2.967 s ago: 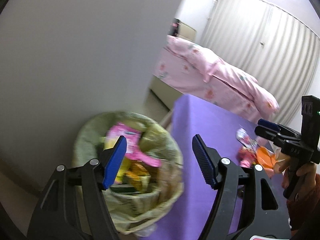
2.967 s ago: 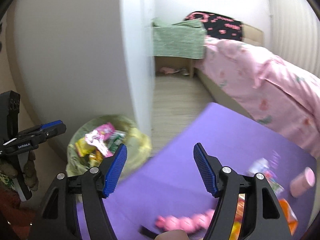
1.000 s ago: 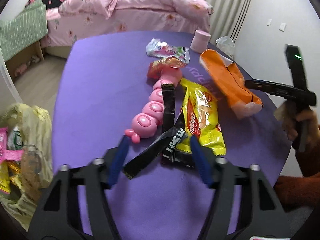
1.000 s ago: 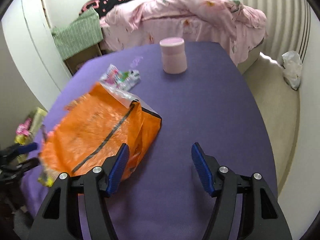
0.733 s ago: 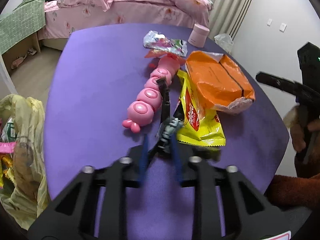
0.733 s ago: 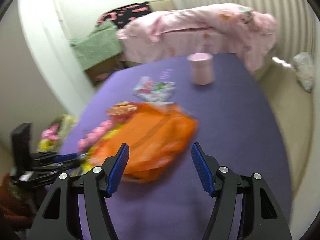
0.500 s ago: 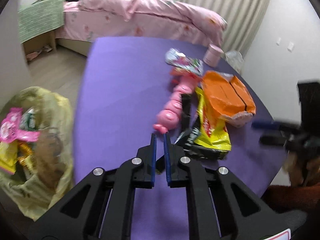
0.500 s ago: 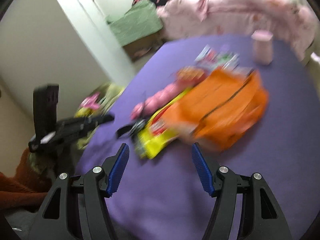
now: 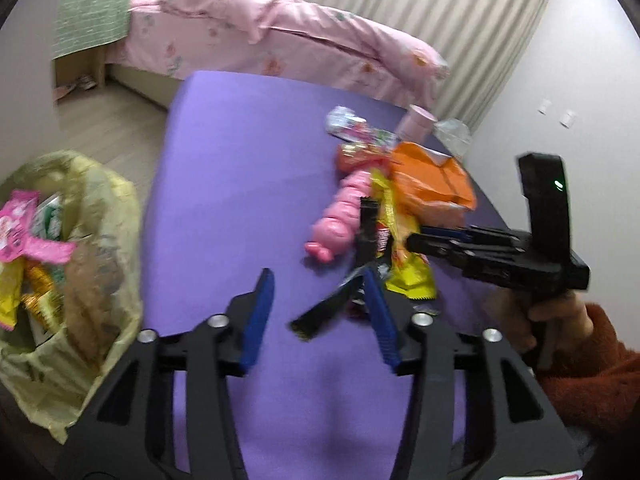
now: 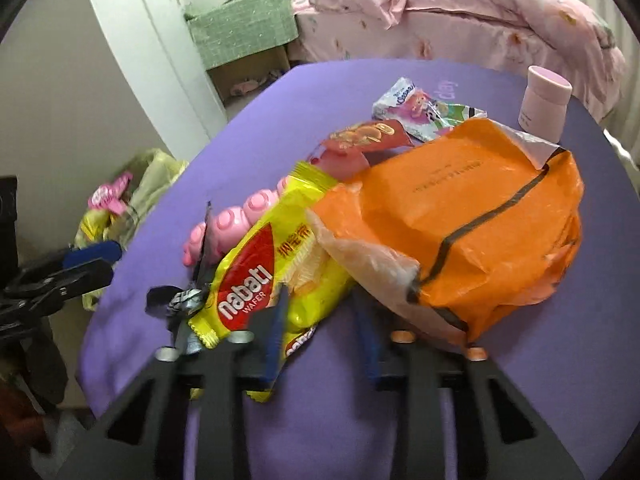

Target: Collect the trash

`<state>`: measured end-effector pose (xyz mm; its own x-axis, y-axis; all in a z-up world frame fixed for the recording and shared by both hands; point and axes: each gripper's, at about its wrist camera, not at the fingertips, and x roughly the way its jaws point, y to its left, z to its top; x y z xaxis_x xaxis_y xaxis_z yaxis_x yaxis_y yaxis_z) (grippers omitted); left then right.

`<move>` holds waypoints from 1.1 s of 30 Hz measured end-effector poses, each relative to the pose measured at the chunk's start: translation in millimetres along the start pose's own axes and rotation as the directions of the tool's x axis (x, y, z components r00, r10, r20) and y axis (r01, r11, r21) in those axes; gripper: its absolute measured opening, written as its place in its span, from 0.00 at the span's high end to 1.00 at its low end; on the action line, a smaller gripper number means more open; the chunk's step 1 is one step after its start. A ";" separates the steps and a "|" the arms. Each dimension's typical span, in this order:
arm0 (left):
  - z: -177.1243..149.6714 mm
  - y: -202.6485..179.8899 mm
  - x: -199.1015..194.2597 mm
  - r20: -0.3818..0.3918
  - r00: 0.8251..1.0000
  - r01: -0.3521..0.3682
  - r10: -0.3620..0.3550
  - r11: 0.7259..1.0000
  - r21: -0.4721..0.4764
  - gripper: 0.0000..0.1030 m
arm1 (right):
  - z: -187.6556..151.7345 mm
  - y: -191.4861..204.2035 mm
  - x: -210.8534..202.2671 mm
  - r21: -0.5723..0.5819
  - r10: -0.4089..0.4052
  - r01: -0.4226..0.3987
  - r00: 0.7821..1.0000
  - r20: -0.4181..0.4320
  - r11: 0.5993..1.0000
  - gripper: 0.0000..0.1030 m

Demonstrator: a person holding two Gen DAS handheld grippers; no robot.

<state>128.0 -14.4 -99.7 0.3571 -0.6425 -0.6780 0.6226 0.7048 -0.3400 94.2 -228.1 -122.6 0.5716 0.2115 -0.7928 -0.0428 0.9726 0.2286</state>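
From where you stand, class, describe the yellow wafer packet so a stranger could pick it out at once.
Start at the purple table and find the litter pile in its middle. The yellow wafer packet lies at the near end, partly under the big orange bag and beside the pink caterpillar toy. It alone is bright yellow with a red oval reading "nabati WAFER".

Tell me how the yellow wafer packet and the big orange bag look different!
The yellow wafer packet is slim, with a red oval label; the orange bag is far bigger and puffed up, with a dark stripe. The packet lies partly under the bag, which sits on top. The packet looks sealed; the bag's top looks torn open. Both lie on the purple table.
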 end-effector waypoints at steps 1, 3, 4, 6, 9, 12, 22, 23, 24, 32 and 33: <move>0.3 -5.9 3.3 -0.007 1.000 0.011 -0.011 1.000 0.023 0.53 | -1.1 -4.8 -1.6 0.005 0.010 -0.010 1.000 -0.004 1.000 0.83; 1.7 -17.8 12.3 -0.025 1.000 0.008 -0.007 0.997 0.071 0.50 | -5.3 -18.4 -10.3 0.011 -0.019 0.019 1.000 0.002 1.000 0.86; 1.9 -21.1 16.2 -0.032 0.999 0.004 -0.002 0.996 0.084 0.50 | -7.7 -23.6 -14.1 0.014 -0.031 0.031 0.999 0.006 0.999 0.86; 4.4 -30.1 26.9 -0.053 0.999 0.000 0.006 0.993 0.116 0.50 | -12.8 -39.6 -26.1 0.044 -0.059 0.058 0.998 0.014 0.997 0.87; 6.8 -41.6 43.1 -0.086 0.996 -0.025 0.039 0.987 0.156 0.50 | -20.2 -57.3 -40.0 0.070 -0.101 0.099 0.995 0.023 0.993 0.87; 6.2 -47.0 58.2 -0.126 0.989 -0.051 0.073 0.984 0.170 0.50 | -27.4 -70.4 -52.8 0.127 -0.055 0.048 0.997 0.053 0.991 0.87; 3.5 -35.5 46.8 -0.114 0.991 -0.061 0.075 0.991 0.120 0.74 | -19.4 -36.5 -37.6 0.008 0.021 -0.021 0.998 0.052 1.000 0.48; 3.3 -34.1 43.2 -0.106 0.991 -0.066 0.078 0.991 0.114 0.74 | -16.9 -32.4 -34.2 -0.009 0.014 -0.013 0.999 0.047 1.000 0.48; 3.4 -31.1 37.7 -0.092 0.992 -0.075 0.085 0.992 0.102 0.74 | -14.1 -29.7 -29.7 -0.015 0.027 -0.026 0.999 0.038 1.000 0.48; 4.2 -2.0 4.6 -0.022 0.990 -0.140 0.140 0.990 0.004 0.74 | 0.5 9.4 -0.6 -0.142 0.000 -0.008 0.999 -0.052 0.990 0.48; 4.8 2.3 1.6 -0.015 0.989 -0.148 0.147 0.989 -0.010 0.74 | -0.2 13.6 1.6 -0.160 -0.015 0.006 0.999 -0.052 0.987 0.48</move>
<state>133.3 -15.2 -98.5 0.4343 -0.5269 -0.7306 0.5561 0.7949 -0.2427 94.4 -214.5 -120.9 0.5285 0.2017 -0.8247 -0.1697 0.9769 0.1301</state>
